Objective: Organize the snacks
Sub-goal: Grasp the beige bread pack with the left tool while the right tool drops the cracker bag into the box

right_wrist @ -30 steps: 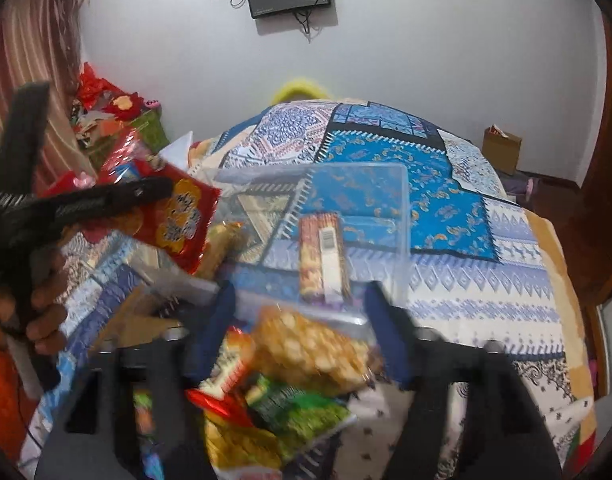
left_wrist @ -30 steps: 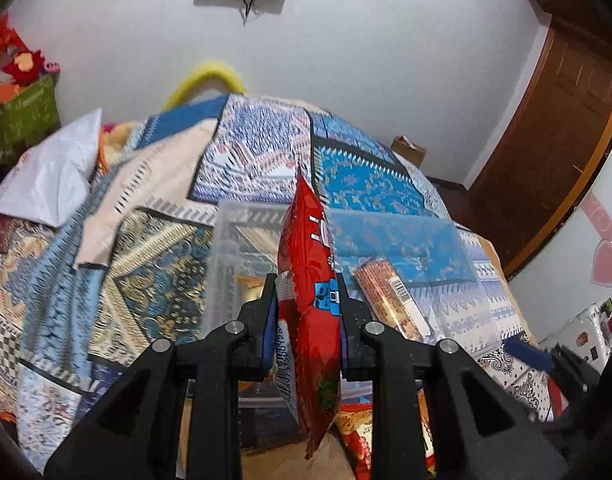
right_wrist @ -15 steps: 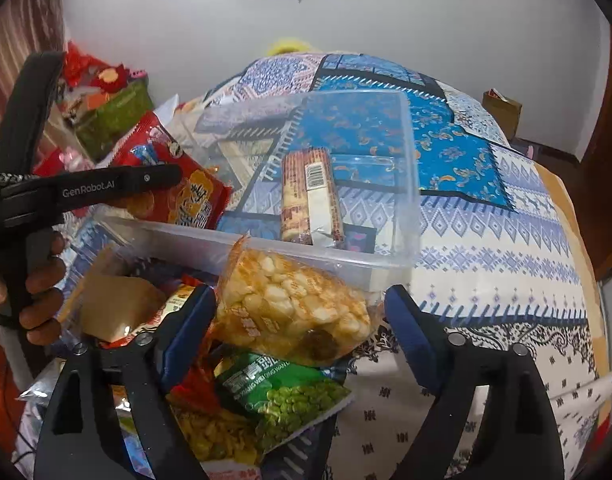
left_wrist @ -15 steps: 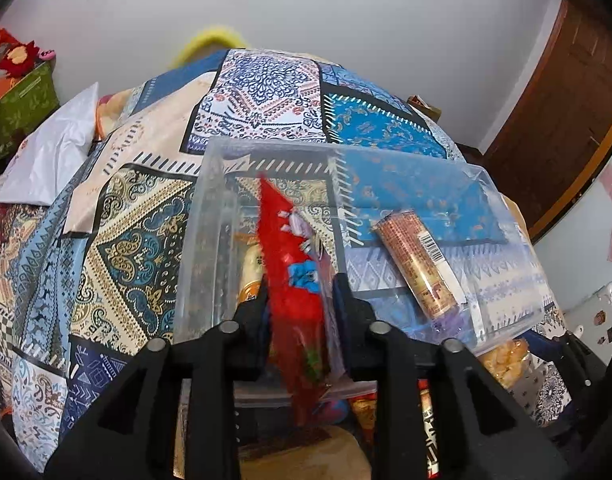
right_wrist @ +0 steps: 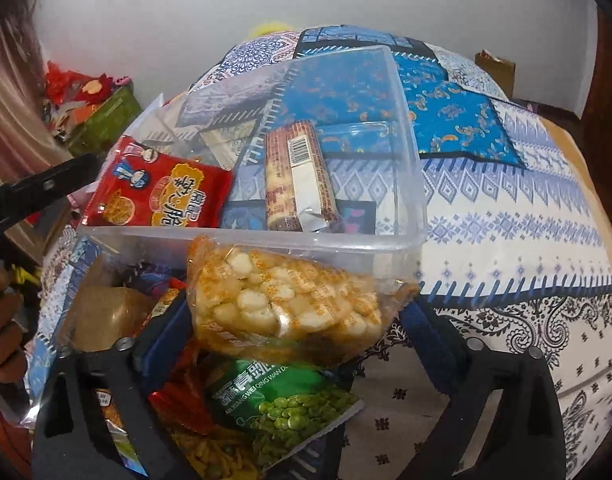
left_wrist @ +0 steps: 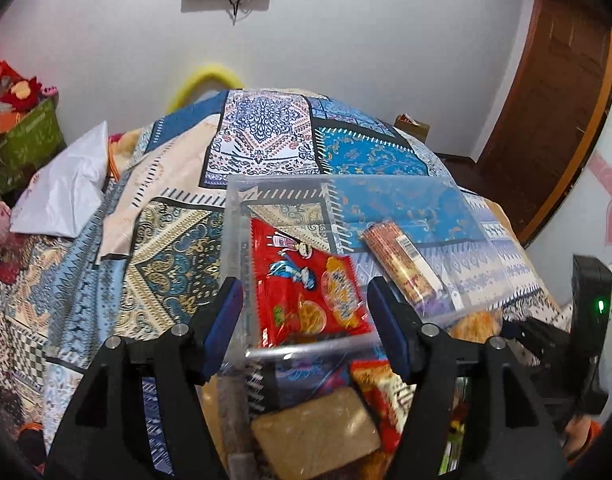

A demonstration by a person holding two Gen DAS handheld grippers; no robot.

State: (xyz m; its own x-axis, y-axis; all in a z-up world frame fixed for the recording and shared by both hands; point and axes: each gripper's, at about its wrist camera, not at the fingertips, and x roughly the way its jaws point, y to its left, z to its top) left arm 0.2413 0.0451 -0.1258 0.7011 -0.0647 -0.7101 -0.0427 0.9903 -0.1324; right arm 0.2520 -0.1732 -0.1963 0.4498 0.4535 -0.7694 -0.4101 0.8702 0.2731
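On the bed [left_wrist: 266, 148], under a patchwork batik cover, sits a clear plastic bin [right_wrist: 405, 184], long side running away from both cameras.

Inside bin: red snack packet [left_wrist: 306, 284] lying flat at the near left corner, face up, cartoon figure and yellow lettering legible. Beside it, to the right and apart from it, a brown-patterned biscuit roll [right_wrist: 296, 176] with barcode panel up, lying lengthwise on the bin floor.

Outside bin, against its near wall: loose heap of snacks. Topmost is a clear bag of pale puffed pieces [right_wrist: 282, 304], touching the bin wall. Below it a green pea packet [right_wrist: 286, 404]. Left of these a tan wrapped block [left_wrist: 317, 428], partly over other red and orange wrappers.

Left tongs [left_wrist: 306, 320]: spread wide, holding nothing, fingers either side of the bin's near left corner with the red packet seen between them.

Right tongs [right_wrist: 294, 332]: spread, one finger each side of the puffed-piece bag. Whether the pads touch the bag: cannot tell.
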